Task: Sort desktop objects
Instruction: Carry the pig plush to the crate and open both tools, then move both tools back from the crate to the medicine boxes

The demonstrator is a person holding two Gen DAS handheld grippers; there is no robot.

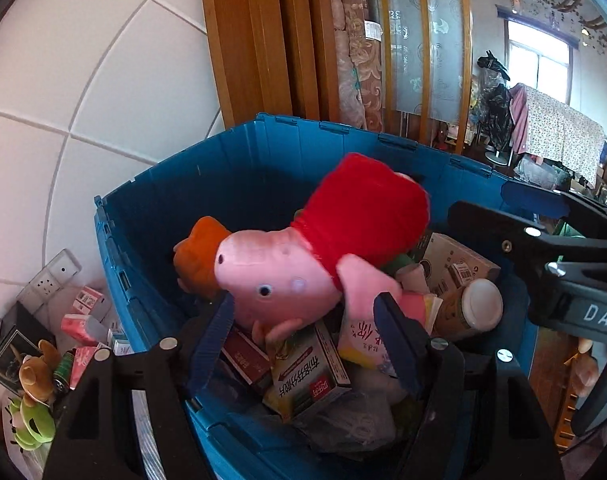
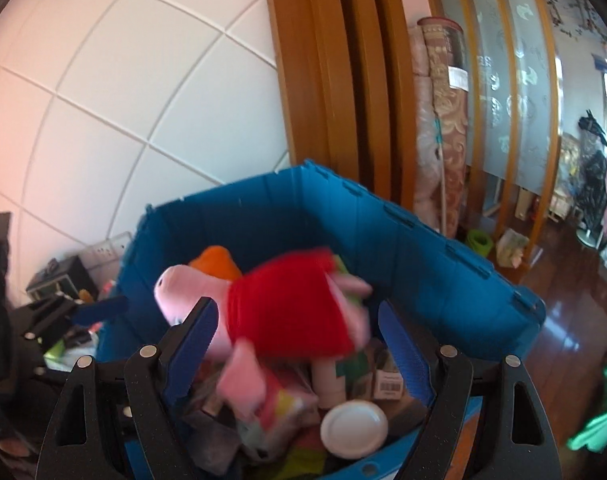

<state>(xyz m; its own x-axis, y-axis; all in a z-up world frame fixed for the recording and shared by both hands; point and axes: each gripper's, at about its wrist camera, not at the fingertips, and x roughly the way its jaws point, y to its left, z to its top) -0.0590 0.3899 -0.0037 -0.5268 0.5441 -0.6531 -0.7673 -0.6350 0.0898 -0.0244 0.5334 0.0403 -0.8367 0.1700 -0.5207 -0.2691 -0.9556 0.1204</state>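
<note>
A pink pig plush in a red dress (image 1: 303,264) (image 2: 287,308) lies on top of the pile in a blue crate (image 1: 263,132) (image 2: 423,280), its limbs blurred. My left gripper (image 1: 303,300) is open and frames the pig's head from the near rim without touching it. In the right wrist view the left gripper (image 2: 79,312) stands left of the crate. My right gripper (image 2: 297,306) is open too, and the pig shows between its blue pads with no contact. From the left wrist it sits at the crate's right (image 1: 487,204). An orange plush (image 1: 199,256) lies behind the pig.
The crate also holds a white-lidded bottle (image 1: 479,304) (image 2: 353,428), a green carton (image 1: 307,376) and other boxes. Left of it lie pink tissue packs (image 1: 79,328), a brown bear toy (image 1: 35,376) and a green frog toy (image 1: 31,424). Tiled wall and a wooden door frame (image 2: 323,120) stand behind.
</note>
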